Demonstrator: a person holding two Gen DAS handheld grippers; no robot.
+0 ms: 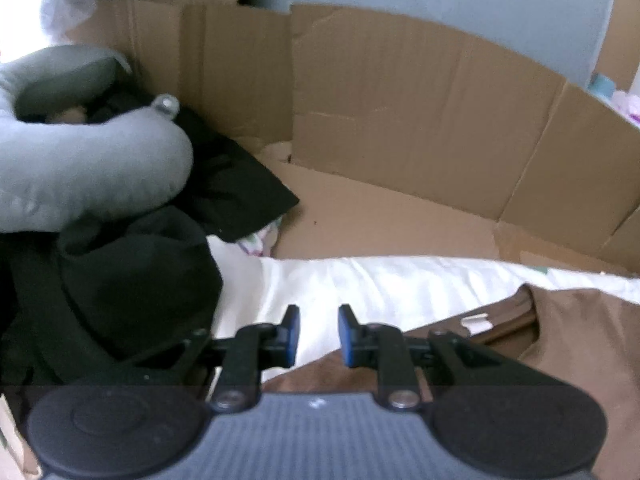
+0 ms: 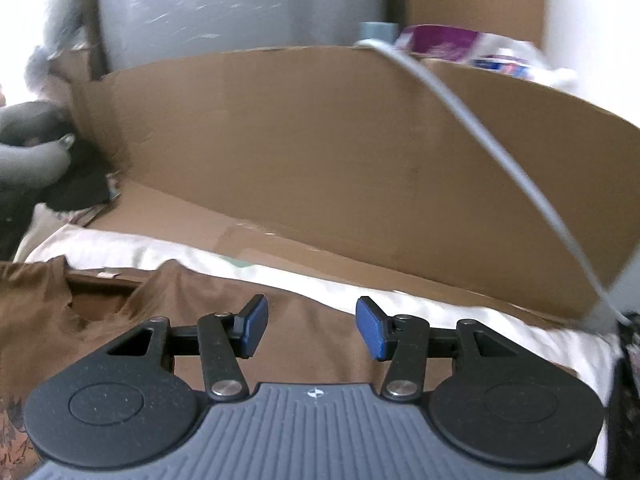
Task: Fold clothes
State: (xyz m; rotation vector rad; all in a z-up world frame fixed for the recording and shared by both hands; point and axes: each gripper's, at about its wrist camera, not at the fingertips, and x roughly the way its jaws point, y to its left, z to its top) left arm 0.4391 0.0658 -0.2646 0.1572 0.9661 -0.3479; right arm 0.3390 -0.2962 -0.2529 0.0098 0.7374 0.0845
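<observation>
I am holding my left gripper point(image 1: 319, 334) slightly parted and gripping nothing, hovering over the brown shirt point(image 1: 580, 344) lying on the white sheet point(image 1: 380, 284). My right gripper point(image 2: 312, 330) is gaping wider, also holding nothing, above the same shirt near its collar point(image 2: 100, 292).

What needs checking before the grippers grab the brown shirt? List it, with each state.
1. Left gripper open, holding nothing: ok.
2. Right gripper open, holding nothing: ok.
3. Brown shirt lies under both grippers: ok.
4. Shirt spread flat: not ok, wrinkled near the collar.
5. Black clothes off the shirt: cannot tell.
6. White cable clear of the right gripper: ok.
</observation>
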